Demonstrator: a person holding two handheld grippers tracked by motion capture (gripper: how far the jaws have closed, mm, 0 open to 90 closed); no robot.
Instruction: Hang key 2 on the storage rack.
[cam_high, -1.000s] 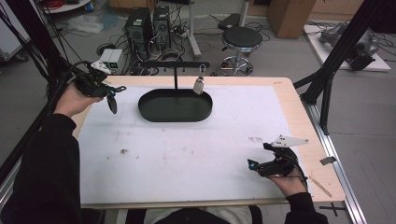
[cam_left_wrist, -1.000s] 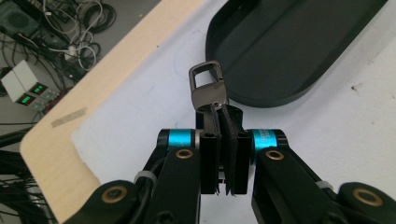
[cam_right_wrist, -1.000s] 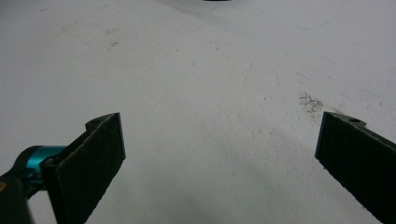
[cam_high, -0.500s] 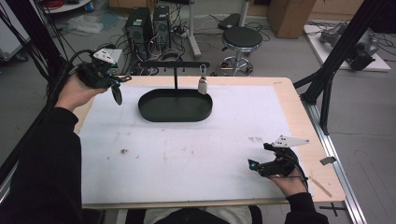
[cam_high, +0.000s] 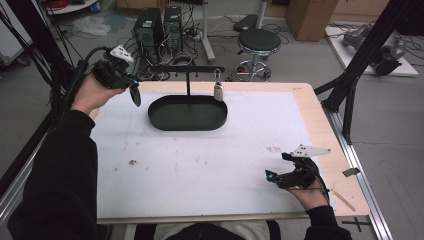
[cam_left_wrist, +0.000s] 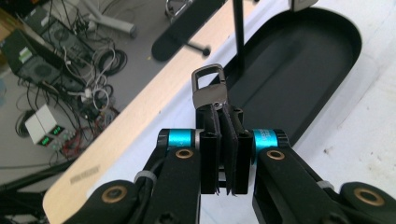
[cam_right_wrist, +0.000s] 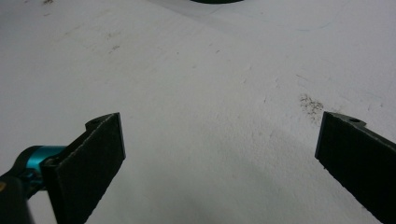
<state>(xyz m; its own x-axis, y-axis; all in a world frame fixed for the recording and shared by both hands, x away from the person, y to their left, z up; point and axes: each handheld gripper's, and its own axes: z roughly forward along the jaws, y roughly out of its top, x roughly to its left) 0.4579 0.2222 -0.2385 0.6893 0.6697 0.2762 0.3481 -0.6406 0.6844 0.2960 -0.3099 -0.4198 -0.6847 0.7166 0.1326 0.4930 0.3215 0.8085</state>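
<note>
Keyring (cam_left_wrist: 210, 88) stands upright between left gripper (cam_left_wrist: 223, 140) jaws, loop end up.

Evenly bright overhead room light, no glare. Soft shadow on the white paper-covered counter (cam_right_wrist: 210, 93) beneath the right hand-held gripper (cam_right_wrist: 219, 154). Slightly soft high view; near black pads (cam_right_wrist: 93, 158) blurred.

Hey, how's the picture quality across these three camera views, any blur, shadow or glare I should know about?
High view: even room light, slightly soft, no glare on the white mat. Left gripper view: the metal clasp in the left hand-held gripper is sharp, the floor clutter behind softer. Right gripper view: the right hand-held gripper casts a broad soft shadow on the mat; its near pads look slightly blurred.
</note>
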